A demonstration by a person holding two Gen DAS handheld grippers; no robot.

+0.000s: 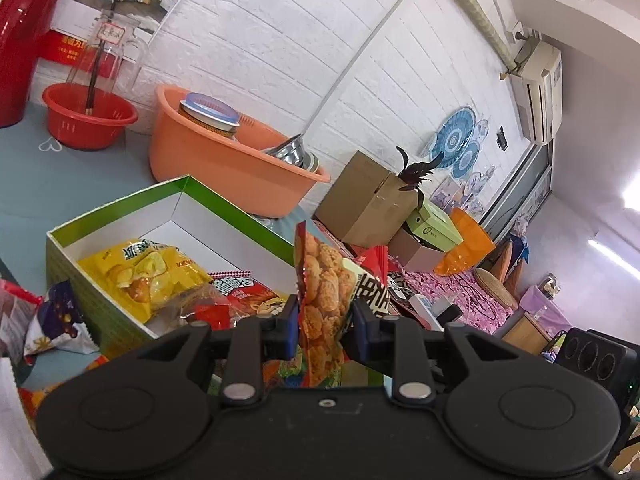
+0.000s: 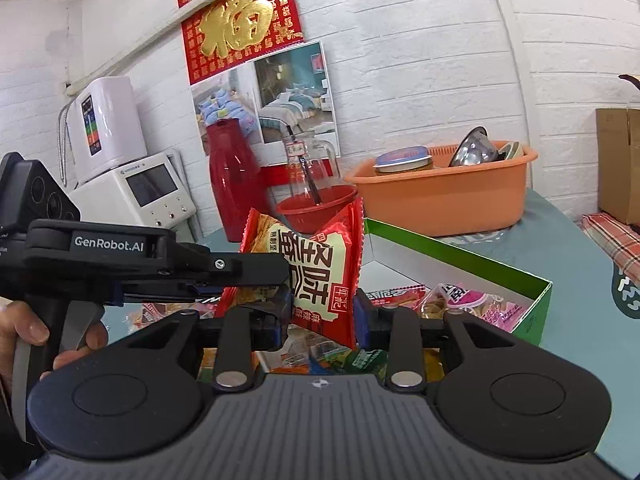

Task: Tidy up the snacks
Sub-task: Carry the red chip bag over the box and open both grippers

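Packet (image 2: 316, 276) — red, cream label, upright between fingers (image 2: 362, 312).

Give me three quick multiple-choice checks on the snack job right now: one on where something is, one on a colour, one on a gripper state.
1. Where is the yellow snack bag?
A. Inside the green box
B. In the orange basin
C. On the floor

2. What colour is the tall flask by the wall?
A. Blue
B. Red
C. White

3. What is the left gripper doing?
A. Hanging open, with nothing in it
B. Gripping the box rim
C. Shut on a snack packet

Answers:
1 A: it lies within the box walls.
2 B: its body is plainly red.
3 C: the packet is pinched between both fingers.
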